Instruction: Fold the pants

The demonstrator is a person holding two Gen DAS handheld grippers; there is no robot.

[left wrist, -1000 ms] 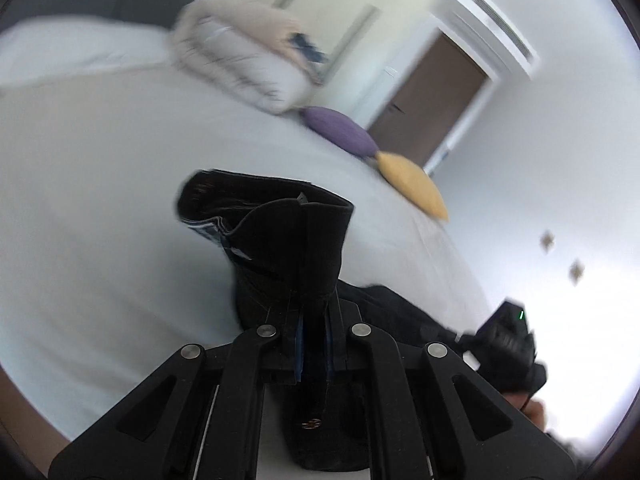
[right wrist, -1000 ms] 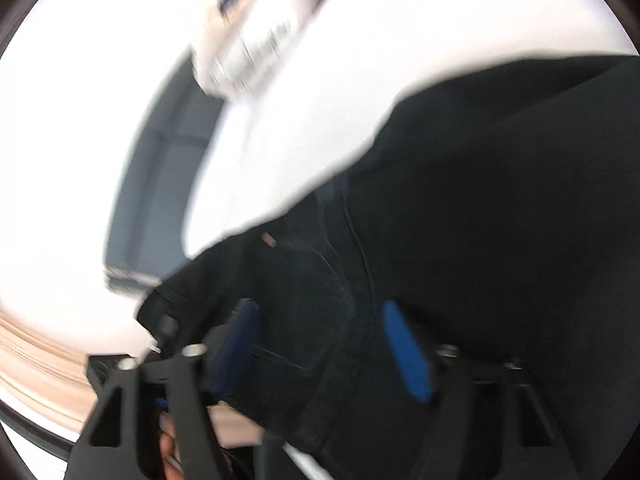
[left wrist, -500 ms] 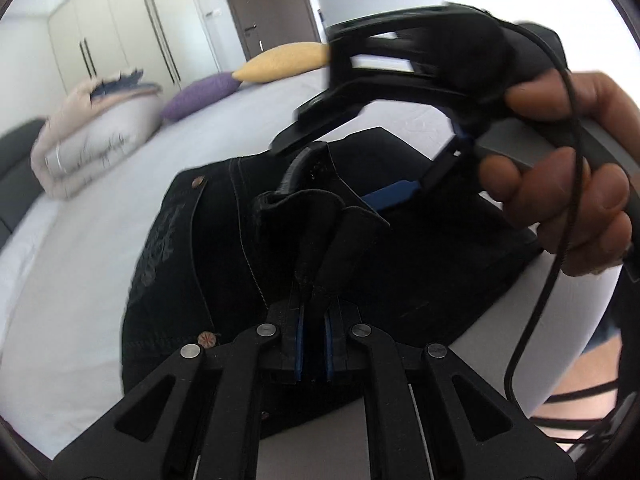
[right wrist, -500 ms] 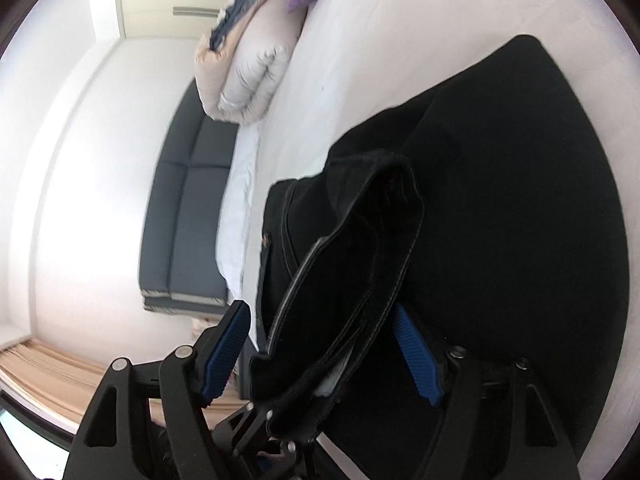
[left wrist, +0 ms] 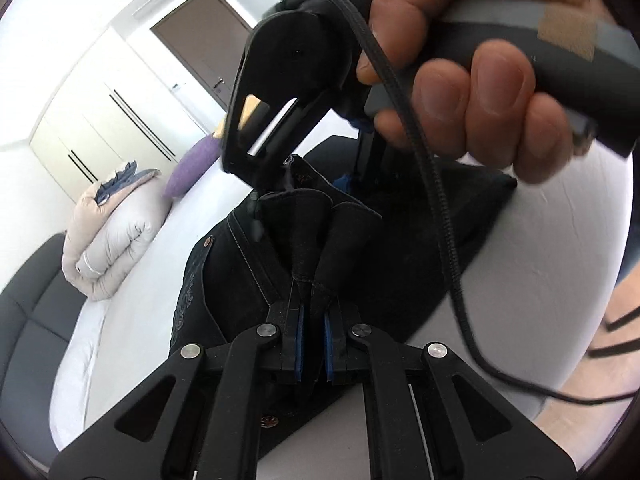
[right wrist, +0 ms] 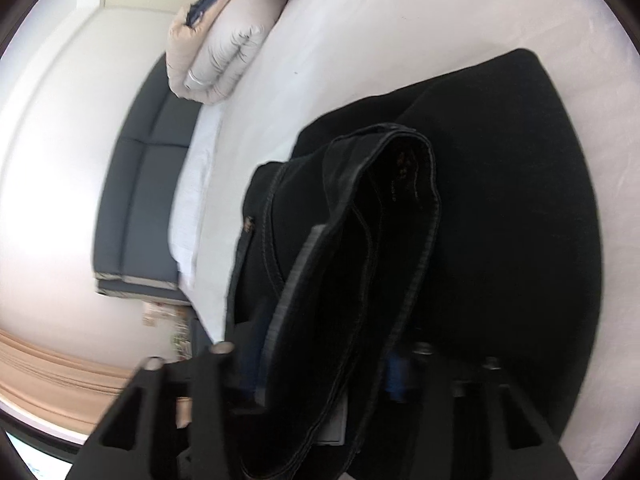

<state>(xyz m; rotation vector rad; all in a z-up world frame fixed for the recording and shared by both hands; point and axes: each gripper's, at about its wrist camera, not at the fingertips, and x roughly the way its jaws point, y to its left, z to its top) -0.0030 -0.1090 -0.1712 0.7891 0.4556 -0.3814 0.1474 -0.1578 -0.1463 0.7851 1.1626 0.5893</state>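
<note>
No brand, label or legible writing can be read in either view; the black pants show only tonal embroidery along a pocket edge, metal rivets and pale seam stitching.

Left wrist view, left to right: a dark grey sofa at the near left; a rolled beige and white duvet on the white bed; cream wardrobe doors on the far wall; a purple cushion; a brown door. The pants lie on the bed at centre. The left gripper is pressed together on a bunched fold of the pants, cloth pinched between its blue pads. Above and to the right, the right hand grips the handle of the right gripper, which reaches down onto the raised waistband and blocks the far side of the room. A black cable hangs across the fabric.

Right wrist view, left to right: the sofa, the duvet, then the pants spread over the bed. A folded waistband rises between the fingers of the right gripper, hiding most of both; the image is blurred, and I cannot tell whether this claw is clamped or merely straddles the cloth.
</note>
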